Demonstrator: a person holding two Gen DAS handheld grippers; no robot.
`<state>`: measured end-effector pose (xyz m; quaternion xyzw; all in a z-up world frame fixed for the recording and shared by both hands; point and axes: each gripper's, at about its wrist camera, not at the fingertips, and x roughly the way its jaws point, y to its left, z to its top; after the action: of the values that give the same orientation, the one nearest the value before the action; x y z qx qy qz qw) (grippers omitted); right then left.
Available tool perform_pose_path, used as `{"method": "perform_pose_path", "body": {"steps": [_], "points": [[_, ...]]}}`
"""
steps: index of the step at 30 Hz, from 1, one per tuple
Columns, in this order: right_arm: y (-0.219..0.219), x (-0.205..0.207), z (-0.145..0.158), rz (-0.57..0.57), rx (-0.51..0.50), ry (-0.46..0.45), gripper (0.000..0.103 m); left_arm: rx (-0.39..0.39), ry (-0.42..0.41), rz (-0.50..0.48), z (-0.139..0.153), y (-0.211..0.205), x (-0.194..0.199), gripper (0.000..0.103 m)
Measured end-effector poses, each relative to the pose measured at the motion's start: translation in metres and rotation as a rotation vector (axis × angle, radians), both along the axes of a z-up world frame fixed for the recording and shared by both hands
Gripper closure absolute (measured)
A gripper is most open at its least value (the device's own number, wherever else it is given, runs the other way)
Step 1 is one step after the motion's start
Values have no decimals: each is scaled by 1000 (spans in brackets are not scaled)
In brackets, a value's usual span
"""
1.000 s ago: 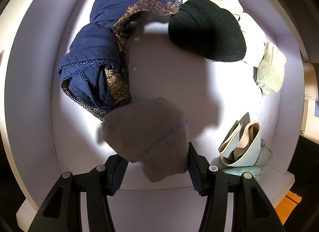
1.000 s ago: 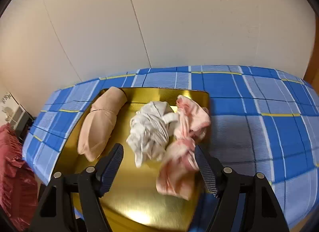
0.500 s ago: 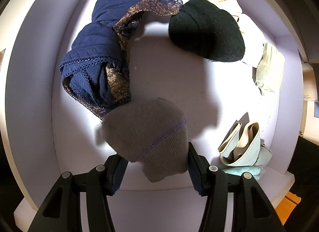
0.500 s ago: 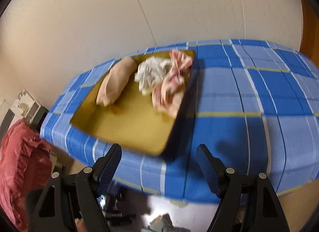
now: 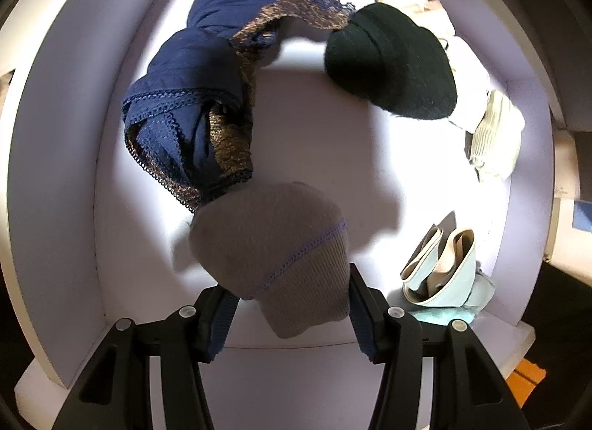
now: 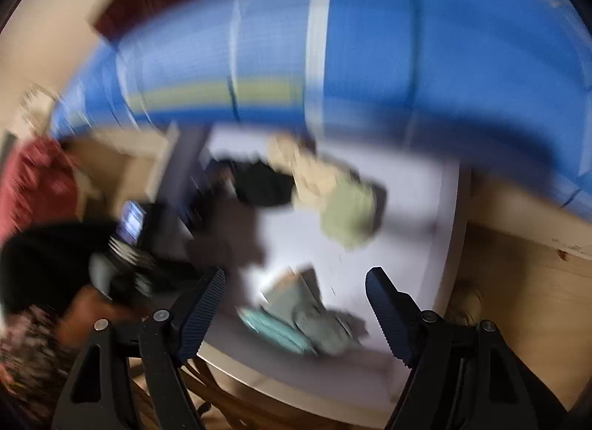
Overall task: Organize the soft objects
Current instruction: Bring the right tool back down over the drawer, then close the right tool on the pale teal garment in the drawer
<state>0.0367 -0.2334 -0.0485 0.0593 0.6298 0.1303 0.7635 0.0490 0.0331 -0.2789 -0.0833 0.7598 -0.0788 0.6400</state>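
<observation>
From the left wrist view I am looking down into a white bin (image 5: 59, 178) that already holds most of what I take to be sorted. A navy lace-trimmed garment (image 5: 192, 104) with gold-brown lace lies at the upper left of the frame, and a black knit piece (image 5: 392, 67) sits at the upper right, touching pale cream items (image 5: 462, 71) behind it and near a ribbed pale green piece (image 5: 495, 134) at the right edge. At the lower right there is a folded light blue and beige item (image 5: 444, 271). I judge the sorting to be well along. Whether more waits elsewhere I cannot tell from here.

The left gripper (image 5: 292, 308) has its jaws partly closed on a grey knit hat (image 5: 270, 245) with a purple stitched seam. The pads press on its ribbed cuff at the lower centre of the frame, and the crown hangs over the bin floor just beside the navy garment. I read it as not yet set down, so placing and releasing it is what remains.

The right wrist view is heavily blurred. Its gripper (image 6: 296, 304) has wide jaws with nothing between them, over the near edge of the same bin, where light blue folded things (image 6: 307, 315) lie at the lower centre. A blue checked cloth (image 6: 370, 41) fills the top of that frame. I judge this hand free for the next piece.
</observation>
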Motion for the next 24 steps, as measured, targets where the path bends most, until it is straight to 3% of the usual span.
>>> {"method": "perform_pose_path", "body": {"steps": [10, 15, 24], "points": [[27, -11, -79, 127, -181, 240, 24, -5, -11, -9, 4, 2, -1, 48], [30, -12, -113, 109, -140, 364, 24, -8, -27, 14, 11, 6, -1, 48], [39, -12, -156, 124, -174, 424, 24, -6, -45, 30, 21, 7, -5, 48]]}}
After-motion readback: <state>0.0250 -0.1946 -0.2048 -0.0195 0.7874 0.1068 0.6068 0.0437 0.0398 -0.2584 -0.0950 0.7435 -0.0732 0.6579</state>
